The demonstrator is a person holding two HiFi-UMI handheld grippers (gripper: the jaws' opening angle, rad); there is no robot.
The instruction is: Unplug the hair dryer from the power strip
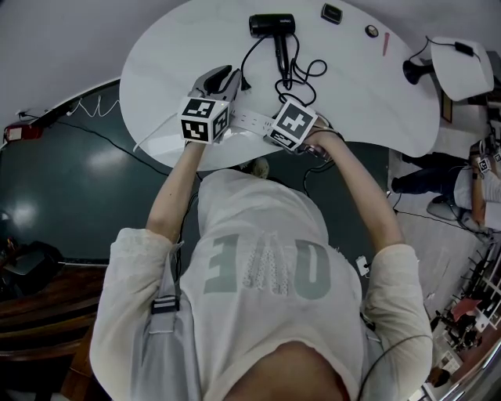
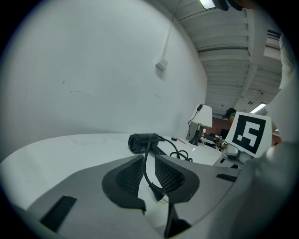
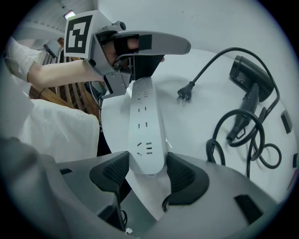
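The black hair dryer [image 1: 272,25] lies at the far side of the white table [image 1: 172,47], its cord looping toward me. Its plug [image 3: 184,94] rests loose on the tabletop, out of the white power strip [image 3: 145,126]. In the left gripper view the plug [image 2: 156,190] and cord show in the gap between the pads, which stand slightly apart and do not press on them. My left gripper [image 1: 223,80] hovers by the strip's far end, open. My right gripper [image 3: 147,170] is shut on the strip's near end [image 1: 249,121], with a pad on each side.
A white lamp [image 1: 454,66] stands at the table's right end. A small black box [image 1: 331,12], a round disc [image 1: 371,30] and a red pen [image 1: 385,43] lie at the far edge. Another person [image 1: 470,184] sits at the right. Dark green floor lies to the left.
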